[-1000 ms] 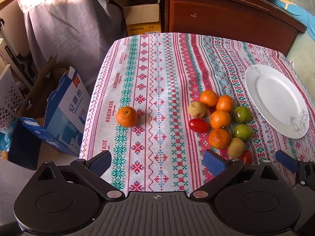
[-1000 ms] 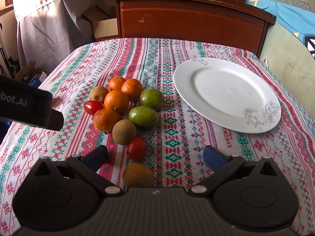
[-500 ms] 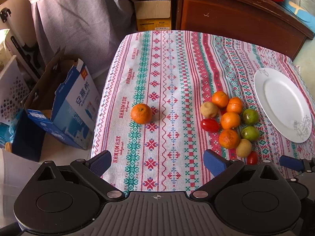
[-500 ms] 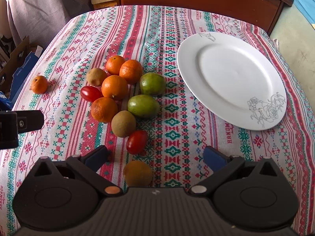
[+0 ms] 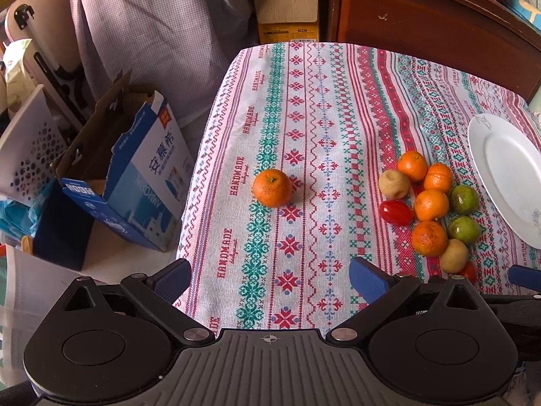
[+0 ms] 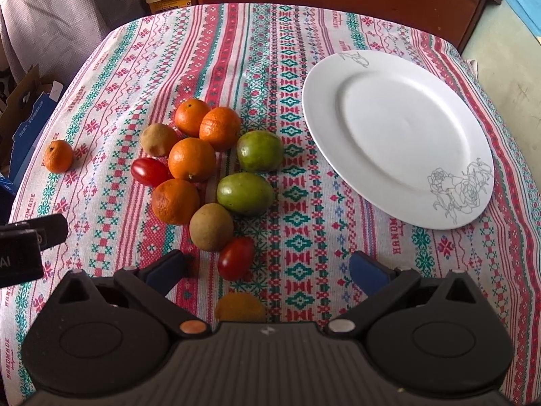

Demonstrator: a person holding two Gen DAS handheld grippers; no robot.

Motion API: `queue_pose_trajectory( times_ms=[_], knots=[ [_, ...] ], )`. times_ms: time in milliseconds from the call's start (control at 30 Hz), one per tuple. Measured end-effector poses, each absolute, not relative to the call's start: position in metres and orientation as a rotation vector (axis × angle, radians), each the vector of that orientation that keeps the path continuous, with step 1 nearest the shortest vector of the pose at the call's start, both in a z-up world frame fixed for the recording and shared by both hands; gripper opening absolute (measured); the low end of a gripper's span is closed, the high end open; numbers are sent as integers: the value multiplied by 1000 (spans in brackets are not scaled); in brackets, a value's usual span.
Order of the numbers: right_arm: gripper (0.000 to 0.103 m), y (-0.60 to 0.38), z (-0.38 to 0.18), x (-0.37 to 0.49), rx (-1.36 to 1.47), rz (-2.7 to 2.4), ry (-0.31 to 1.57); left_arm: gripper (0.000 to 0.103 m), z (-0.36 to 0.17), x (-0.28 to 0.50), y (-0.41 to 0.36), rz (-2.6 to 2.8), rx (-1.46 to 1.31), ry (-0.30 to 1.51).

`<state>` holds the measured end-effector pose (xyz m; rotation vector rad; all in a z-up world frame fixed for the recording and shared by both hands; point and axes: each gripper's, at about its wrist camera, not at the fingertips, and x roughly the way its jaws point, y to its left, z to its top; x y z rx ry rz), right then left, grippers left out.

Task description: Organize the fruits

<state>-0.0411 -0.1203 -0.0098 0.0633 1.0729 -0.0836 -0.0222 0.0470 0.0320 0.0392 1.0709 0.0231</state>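
Observation:
A lone orange [image 5: 272, 187] sits apart on the patterned tablecloth, also in the right wrist view [image 6: 58, 156]. A cluster of oranges [image 6: 191, 159], two green fruits [image 6: 245, 193], brown kiwis [image 6: 211, 227] and red tomatoes [image 6: 235, 258] lies left of a white plate [image 6: 399, 135], which shows empty. The cluster also shows in the left wrist view [image 5: 431, 204], with the plate [image 5: 507, 176] at its right. My left gripper [image 5: 270, 275] is open and empty, above the table's near edge. My right gripper [image 6: 267, 267] is open and empty, over the nearest tomato. A yellowish fruit [image 6: 240, 308] lies partly hidden under it.
A blue and white carton [image 5: 135, 172] and a white perforated basket [image 5: 30, 149] stand on the floor left of the table. A dark wooden cabinet [image 5: 422, 23] stands behind the table, with a cardboard box [image 5: 287, 13] beside it. The table edge [image 5: 199, 155] drops off at left.
Both grippers have risen and pulled back, so the views look down more steeply. The left view has shifted left. No fruit has moved.

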Motion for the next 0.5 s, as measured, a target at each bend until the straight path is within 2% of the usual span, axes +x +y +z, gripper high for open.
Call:
queue_pose_trajectory(
  times_ms=[500],
  knots=[
    [102, -117, -8, -34, 48, -62, 1122, 100, 25, -21, 47, 31, 56, 1072]
  ],
)
